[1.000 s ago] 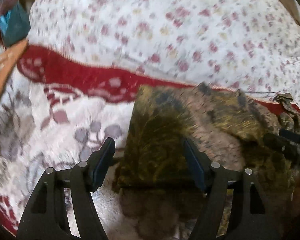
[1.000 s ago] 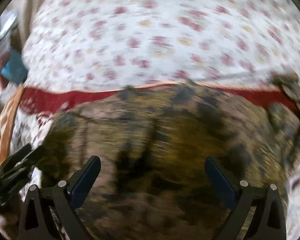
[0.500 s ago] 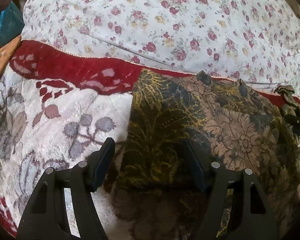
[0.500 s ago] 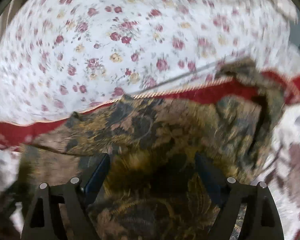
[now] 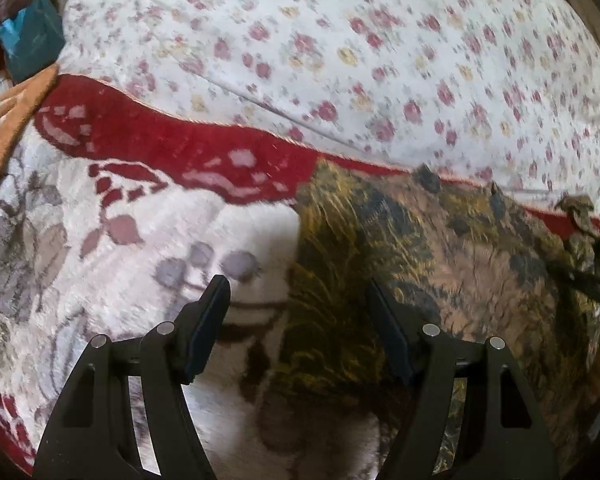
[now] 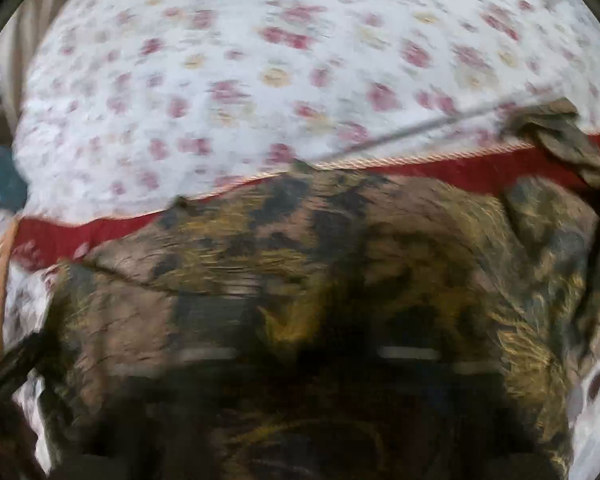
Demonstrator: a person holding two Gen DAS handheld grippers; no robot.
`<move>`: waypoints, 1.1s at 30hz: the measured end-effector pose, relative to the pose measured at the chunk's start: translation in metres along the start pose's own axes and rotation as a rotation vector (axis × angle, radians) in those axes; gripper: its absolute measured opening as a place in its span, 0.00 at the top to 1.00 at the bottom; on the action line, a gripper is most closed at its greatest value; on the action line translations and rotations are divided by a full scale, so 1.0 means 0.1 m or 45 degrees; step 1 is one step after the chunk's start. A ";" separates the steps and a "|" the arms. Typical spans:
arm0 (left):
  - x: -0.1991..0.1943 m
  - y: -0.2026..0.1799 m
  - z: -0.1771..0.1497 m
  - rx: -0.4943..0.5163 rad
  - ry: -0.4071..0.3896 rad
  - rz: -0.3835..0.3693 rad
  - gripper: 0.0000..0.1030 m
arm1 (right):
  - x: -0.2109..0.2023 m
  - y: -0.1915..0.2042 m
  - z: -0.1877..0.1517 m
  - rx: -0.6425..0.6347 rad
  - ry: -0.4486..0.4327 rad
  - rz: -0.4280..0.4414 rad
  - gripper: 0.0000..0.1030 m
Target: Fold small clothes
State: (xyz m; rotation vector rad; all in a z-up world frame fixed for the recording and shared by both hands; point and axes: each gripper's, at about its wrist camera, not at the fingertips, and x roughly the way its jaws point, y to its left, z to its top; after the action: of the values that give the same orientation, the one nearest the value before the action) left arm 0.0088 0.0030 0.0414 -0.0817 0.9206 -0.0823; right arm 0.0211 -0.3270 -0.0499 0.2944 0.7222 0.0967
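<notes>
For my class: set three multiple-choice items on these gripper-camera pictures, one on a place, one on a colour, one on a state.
1. The brown patterned garment lies on:
A. a blanket
B. a wooden floor
C. a chair

2. The blanket's border band is:
A. green
B. red
C. black

3. The left gripper is:
A. shut on the garment
B. open, holding nothing
C. out of view

Answers:
1 A, pale flowered blanket shows around the garment.
2 B, a red strip runs below the flowered sheet.
3 B, a wide gap separates its fingers.
</notes>
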 end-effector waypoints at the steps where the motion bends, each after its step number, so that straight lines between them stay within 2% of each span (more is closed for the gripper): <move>1: -0.02 0.06 0.02 -0.025 -0.011 0.005 0.32 | -0.11 0.00 0.00 0.008 -0.026 0.017 0.94; 5: -0.11 0.25 0.06 -0.115 -0.046 0.017 0.32 | -0.61 -0.07 0.04 0.040 -0.159 0.049 0.94; 8: -0.17 0.27 0.06 -0.146 -0.060 -0.019 0.32 | -0.92 -0.11 0.18 0.012 -0.261 -0.095 0.94; 12: -0.24 0.09 0.03 -0.064 -0.079 -0.091 0.32 | -1.00 -0.23 0.44 0.031 -0.303 -0.263 0.94; 14: -0.24 -0.03 0.02 -0.004 -0.077 -0.112 0.31 | -0.92 -0.28 0.58 0.021 -0.301 -0.351 0.94; 15: -0.23 -0.08 0.01 0.022 -0.070 -0.120 0.32 | -0.81 -0.30 0.66 0.003 -0.287 -0.441 0.94; 16: -0.21 -0.12 0.00 0.045 -0.059 -0.128 0.31 | -0.75 -0.32 0.70 0.000 -0.274 -0.485 0.94; 17: -0.19 -0.15 -0.01 0.059 -0.046 -0.134 0.31 | -0.62 -0.38 0.76 0.004 -0.230 -0.552 0.94; 18: -0.17 -0.17 -0.02 0.068 -0.028 -0.138 0.31 | -0.55 -0.45 0.77 0.012 -0.181 -0.567 0.94; 19: -0.15 -0.18 -0.03 0.074 -0.010 -0.146 0.32 | -0.42 -0.51 0.80 0.039 -0.083 -0.564 0.91; 21: -0.16 -0.19 -0.03 0.089 0.013 -0.183 0.32 | -0.38 -0.58 0.75 0.092 -0.044 -0.497 0.87; 23: -0.22 -0.19 -0.02 0.109 0.008 -0.202 0.32 | -0.53 -0.47 0.58 0.126 -0.093 -0.409 0.67; 24: -0.26 -0.17 -0.01 0.113 -0.007 -0.191 0.31 | -0.58 -0.35 0.49 0.117 -0.101 -0.352 0.49; 25: -0.30 -0.14 0.00 0.108 -0.025 -0.159 0.31 | -0.62 -0.12 0.34 0.053 -0.078 -0.172 0.45; 27: -0.34 -0.03 0.04 0.076 -0.053 -0.085 0.31 | -0.59 0.21 0.13 -0.037 0.019 0.109 0.45; 28: -0.34 0.05 0.06 0.044 -0.067 -0.034 0.32 | -0.55 0.47 -0.06 -0.082 0.098 0.327 0.45; 30: -0.35 0.20 0.08 -0.014 -0.075 0.014 0.32 | -0.44 0.76 -0.30 -0.116 0.194 0.533 0.45; 31: -0.35 0.29 0.10 -0.056 -0.078 0.022 0.32 | -0.31 0.98 -0.46 -0.153 0.283 0.627 0.45; 33: -0.37 0.46 0.12 -0.130 -0.086 0.024 0.32 | -0.11 1.24 -0.63 -0.209 0.363 0.637 0.45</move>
State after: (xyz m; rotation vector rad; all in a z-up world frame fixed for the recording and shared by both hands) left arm -0.0018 0.0526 0.0733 -0.1693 0.8577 -0.0146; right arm -0.0269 -0.1957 -0.0508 0.3021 0.9048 0.6805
